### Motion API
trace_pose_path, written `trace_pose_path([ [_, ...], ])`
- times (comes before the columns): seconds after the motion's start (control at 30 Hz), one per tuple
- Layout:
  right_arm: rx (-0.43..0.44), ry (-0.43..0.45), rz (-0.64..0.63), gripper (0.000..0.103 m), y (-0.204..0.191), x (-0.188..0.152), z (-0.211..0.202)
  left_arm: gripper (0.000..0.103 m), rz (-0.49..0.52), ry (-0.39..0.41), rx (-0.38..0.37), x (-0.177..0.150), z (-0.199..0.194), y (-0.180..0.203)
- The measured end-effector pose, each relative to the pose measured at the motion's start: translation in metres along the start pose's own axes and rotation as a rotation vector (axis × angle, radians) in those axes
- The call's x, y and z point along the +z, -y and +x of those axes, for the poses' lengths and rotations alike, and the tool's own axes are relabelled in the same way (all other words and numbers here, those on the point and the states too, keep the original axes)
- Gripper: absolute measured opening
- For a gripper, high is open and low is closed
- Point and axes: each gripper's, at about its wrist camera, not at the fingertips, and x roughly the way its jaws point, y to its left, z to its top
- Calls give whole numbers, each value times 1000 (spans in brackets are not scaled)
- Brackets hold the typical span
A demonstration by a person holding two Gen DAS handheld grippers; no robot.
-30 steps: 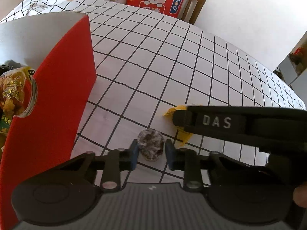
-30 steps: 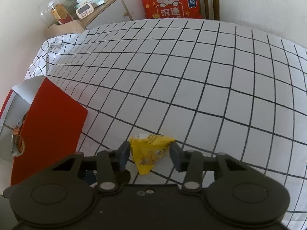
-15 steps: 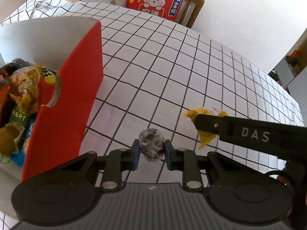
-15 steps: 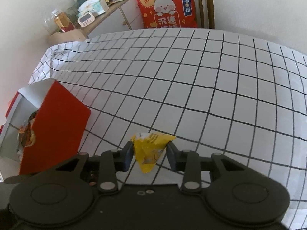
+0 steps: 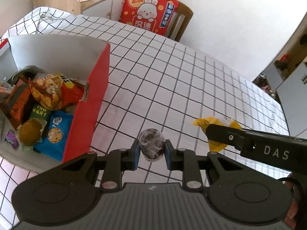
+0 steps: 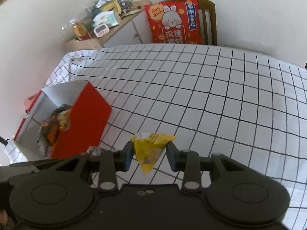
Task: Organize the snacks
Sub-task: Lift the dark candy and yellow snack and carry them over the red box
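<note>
My left gripper (image 5: 151, 150) is shut on a small round snack in clear wrap with dark filling (image 5: 152, 143), held above the checked tablecloth. My right gripper (image 6: 150, 154) is shut on a yellow snack packet (image 6: 151, 149); the packet also shows in the left wrist view (image 5: 215, 123) at the right, in the other gripper's fingers. A red box with white inside (image 5: 90, 103) stands to the left, holding several snack bags (image 5: 49, 94). It also shows in the right wrist view (image 6: 82, 122) at the left.
The table has a white cloth with a black grid (image 6: 211, 95). A wooden chair with a red rabbit cushion (image 6: 174, 25) stands at the far edge. A cluttered side cabinet (image 6: 107, 26) is beyond the far left corner.
Both grippers have risen from the table with their snacks held. The views now look down from higher, and the inside of the red box has come into sight.
</note>
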Motion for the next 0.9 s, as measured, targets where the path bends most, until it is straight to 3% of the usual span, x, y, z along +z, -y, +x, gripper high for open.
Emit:
trace_pose_path([
  [0.47, 34, 61, -79, 35, -44, -17, -61, 26, 42, 62, -55, -12, -69, -14],
  [0.9, 91, 95, -124, 35, -93, -21, -78, 26, 48, 125, -36, -8, -117, -60],
])
